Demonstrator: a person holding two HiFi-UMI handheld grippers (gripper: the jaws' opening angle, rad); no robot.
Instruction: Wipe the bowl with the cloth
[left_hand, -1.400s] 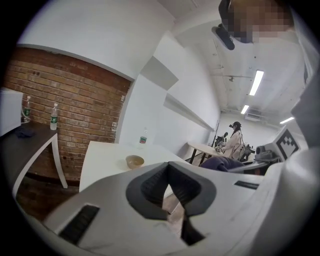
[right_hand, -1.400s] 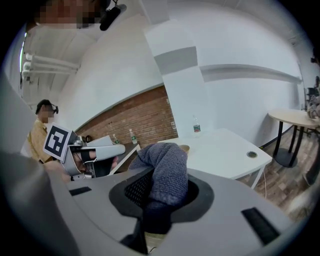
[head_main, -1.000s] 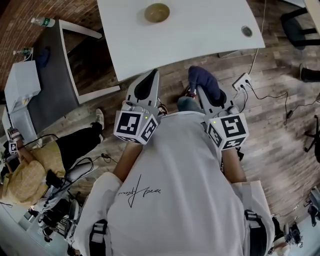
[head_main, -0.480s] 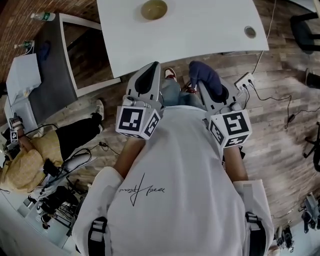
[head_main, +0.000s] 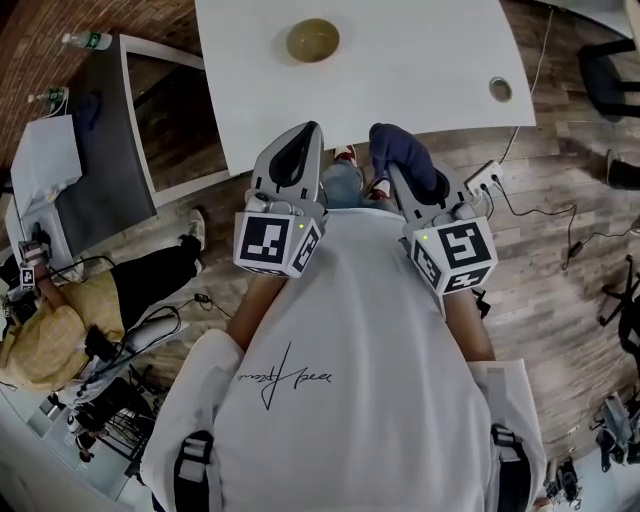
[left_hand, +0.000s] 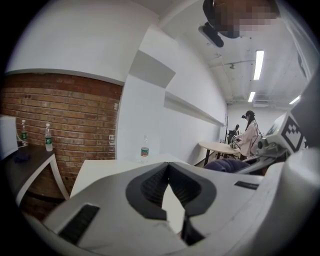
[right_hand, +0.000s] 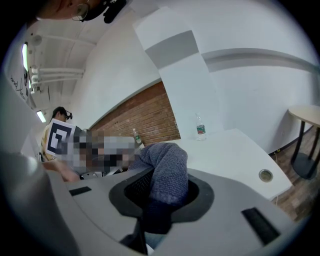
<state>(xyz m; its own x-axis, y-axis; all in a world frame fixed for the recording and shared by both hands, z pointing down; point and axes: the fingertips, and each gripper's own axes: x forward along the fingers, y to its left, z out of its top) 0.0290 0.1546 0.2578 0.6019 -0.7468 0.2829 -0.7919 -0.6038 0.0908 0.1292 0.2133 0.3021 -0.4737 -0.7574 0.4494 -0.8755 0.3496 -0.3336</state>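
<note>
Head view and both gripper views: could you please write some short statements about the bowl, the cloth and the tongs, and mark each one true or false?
1. The bowl stands on the white table. True.
2. The right tongs are shut on the blue cloth. True.
3. The left tongs grip the bowl. False: they are shut with nothing between them, and the bowl stands alone, far from them.
4. The blue cloth touches the bowl. False: they are apart; the blue cloth is at the near edge of the white table, and the bowl is near the far side.

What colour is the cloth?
The cloth is dark bluish grey; the right gripper view shows it best.
</note>
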